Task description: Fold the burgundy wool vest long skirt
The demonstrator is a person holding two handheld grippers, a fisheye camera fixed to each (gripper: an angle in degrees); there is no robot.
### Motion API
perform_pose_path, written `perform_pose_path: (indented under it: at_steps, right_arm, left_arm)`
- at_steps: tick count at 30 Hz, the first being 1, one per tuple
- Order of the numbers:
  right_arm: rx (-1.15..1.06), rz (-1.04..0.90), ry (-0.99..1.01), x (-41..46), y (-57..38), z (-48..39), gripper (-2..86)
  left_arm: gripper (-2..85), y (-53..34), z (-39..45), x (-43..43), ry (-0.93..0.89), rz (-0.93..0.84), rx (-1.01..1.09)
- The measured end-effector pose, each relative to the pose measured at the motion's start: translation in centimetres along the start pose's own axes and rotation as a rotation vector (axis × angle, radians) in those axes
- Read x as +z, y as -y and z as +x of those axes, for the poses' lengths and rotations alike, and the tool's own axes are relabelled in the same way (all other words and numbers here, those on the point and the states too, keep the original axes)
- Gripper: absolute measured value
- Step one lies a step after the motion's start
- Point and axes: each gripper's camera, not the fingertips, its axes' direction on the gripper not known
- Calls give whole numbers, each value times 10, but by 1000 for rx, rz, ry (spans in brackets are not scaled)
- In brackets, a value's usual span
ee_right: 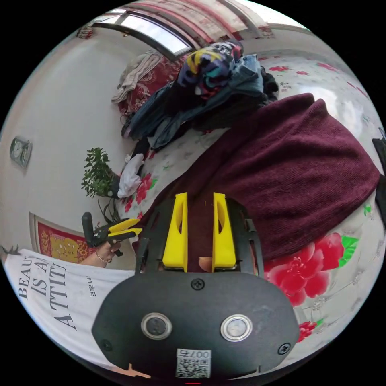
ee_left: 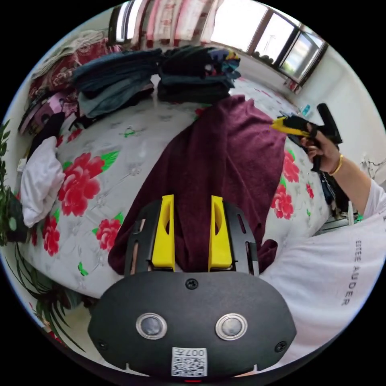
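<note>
between the yellow jaws of the left gripper (ee_left: 192, 233), parted with nothing pinched, the near end of the burgundy skirt (ee_left: 225, 161) hangs over the bed (ee_left: 132, 132) edge, likely pulled lengthwise so it lies flat for folding. the jaws hover above the cloth, apparently not touching it. farther along, the right gripper (ee_right: 200, 231) stands similarly parted over the skirt's side edge, holding nothing, seemingly lined up for a pinch. beyond the skirt's far end, stacked folded clothes (ee_left: 193, 76) sit just past it, probably finished pieces.
</note>
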Motion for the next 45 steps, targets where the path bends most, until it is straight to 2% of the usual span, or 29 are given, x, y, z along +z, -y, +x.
perform_pose_path:
  at_steps: [1,6,8,12,15,18,20,24,27,32,36,39,42,44,45]
  right_arm:
    - [14,28,-43,-10,13,9,72]
    - [34,64,-180,-27,78,39,85]
    - [59,74,-219,-25,121,60,91]
    - [115,50,-232,-7,191,92,96]
    - [188,52,-235,11,239,119,95]
    - [223,-35,-293,39,270,139,85]
    - [205,-141,-330,54,276,149,64]
    - [122,-29,-314,9,273,131,31]
    - [49,170,-209,-76,254,105,15]
    - [-141,519,-132,-261,157,40,6]
    - [-214,627,-167,-336,53,7,7]
    - [-184,556,-258,-352,-34,-2,12]
    - [-10,358,-317,-328,-112,24,26]
    - [271,166,-288,-296,-171,74,49]
    - [321,138,-290,-291,-185,83,54]
  left_arm:
    - [131,12,-7,13,2,-43,-32]
    - [127,27,-49,23,28,-40,-115]
    - [102,29,-62,39,40,-134,-98]
    - [45,30,-73,39,42,-155,-65]
    - [13,23,-97,31,-73,-148,-159]
    - [1,8,-129,13,-229,-78,-307]
    - [-3,-4,-154,-15,-304,32,-391]
    - [-7,-15,-199,-62,-411,218,-495]
    - [-8,-3,-223,-104,-467,343,-476]
    - [-8,12,-193,-226,-399,662,-189]
    - [-7,-20,-155,-287,-314,761,-1]
    - [-6,-60,-126,-302,-246,705,89]
    - [-1,-91,-107,-267,-183,456,113]
    - [9,-118,-105,-202,-200,208,30]
    - [11,-126,-107,-186,-200,157,-18]
